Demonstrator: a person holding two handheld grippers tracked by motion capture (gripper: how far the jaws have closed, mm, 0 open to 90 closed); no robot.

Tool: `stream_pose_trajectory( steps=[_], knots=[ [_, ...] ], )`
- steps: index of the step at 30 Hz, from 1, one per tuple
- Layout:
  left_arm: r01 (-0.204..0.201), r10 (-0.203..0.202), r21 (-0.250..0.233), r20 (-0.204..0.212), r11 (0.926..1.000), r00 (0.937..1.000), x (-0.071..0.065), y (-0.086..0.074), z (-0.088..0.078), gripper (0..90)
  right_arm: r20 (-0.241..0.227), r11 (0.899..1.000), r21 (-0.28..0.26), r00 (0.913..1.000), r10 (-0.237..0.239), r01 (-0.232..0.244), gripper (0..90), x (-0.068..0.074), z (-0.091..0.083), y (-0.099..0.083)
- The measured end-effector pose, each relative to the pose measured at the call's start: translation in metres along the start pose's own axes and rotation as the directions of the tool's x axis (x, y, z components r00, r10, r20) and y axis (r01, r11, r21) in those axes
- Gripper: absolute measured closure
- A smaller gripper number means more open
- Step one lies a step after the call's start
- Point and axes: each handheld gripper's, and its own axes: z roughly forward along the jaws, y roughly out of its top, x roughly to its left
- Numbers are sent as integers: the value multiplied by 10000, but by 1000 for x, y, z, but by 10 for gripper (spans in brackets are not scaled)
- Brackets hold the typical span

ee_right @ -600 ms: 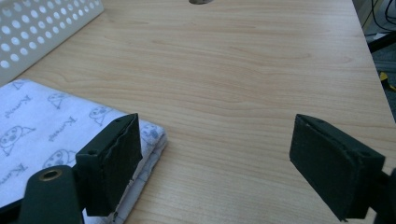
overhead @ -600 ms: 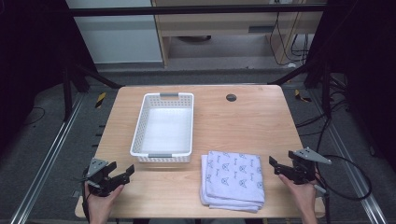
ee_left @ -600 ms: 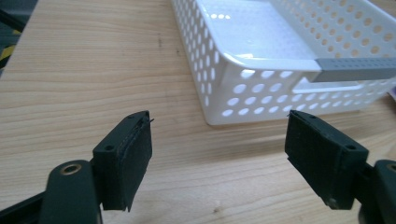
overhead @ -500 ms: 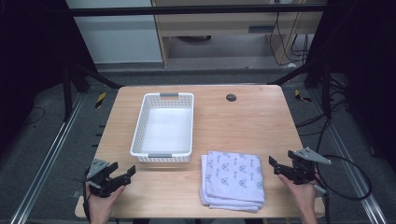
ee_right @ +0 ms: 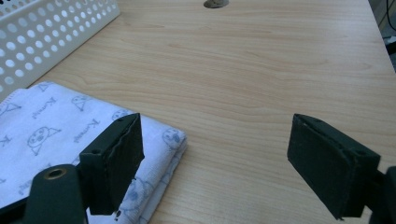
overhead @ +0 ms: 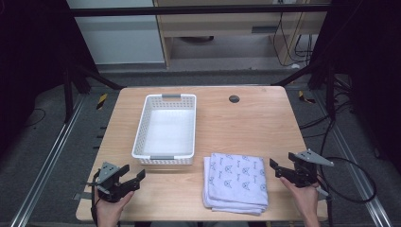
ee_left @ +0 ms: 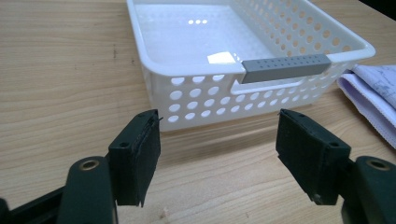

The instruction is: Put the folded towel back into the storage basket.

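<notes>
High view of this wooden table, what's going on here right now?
A person sits at a light wooden table with a two-jaw gripper in each hand, both open and holding nothing. The left gripper rests near the front left corner, pointed toward an empty white perforated plastic basket with grey handles. The right gripper sits at the front right, beside a folded pale lilac cloth printed with small grey figures. Nothing is being handled at this moment; the cloth lies on the table next to the basket.
</notes>
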Motion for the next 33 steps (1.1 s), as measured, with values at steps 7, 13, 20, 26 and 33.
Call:
stream_pose_trajectory(
  steps=[7, 13, 20, 26, 33],
  knots=[
    [-28, 32, -170, 240, 9999, 9997, -10, 10, 0, 291, -12, 9997, -250, 10000, -59, 59, 189, 6, -1, 10],
    [-618, 626, -386, 194, 9973, 9978, -21, 26, -2, 286, -43, 9982, -587, 9999, -103, 100, 188, 11, -5, 25],
    [-297, 325, -716, 380, 9970, 9988, -29, 47, 2, 285, 61, 9946, -1031, 10000, -73, 79, 197, 15, -8, 50],
    [-138, 214, -1081, 696, 9940, 9973, -40, 70, 8, 279, -51, 9908, -1349, 9999, 110, -116, 204, 22, -9, 69],
    [-55, 196, -1319, 1058, 9912, 9942, -54, 88, 8, 280, -364, 9917, -1264, 9992, 172, -217, 201, 29, -10, 81]
  ],
)
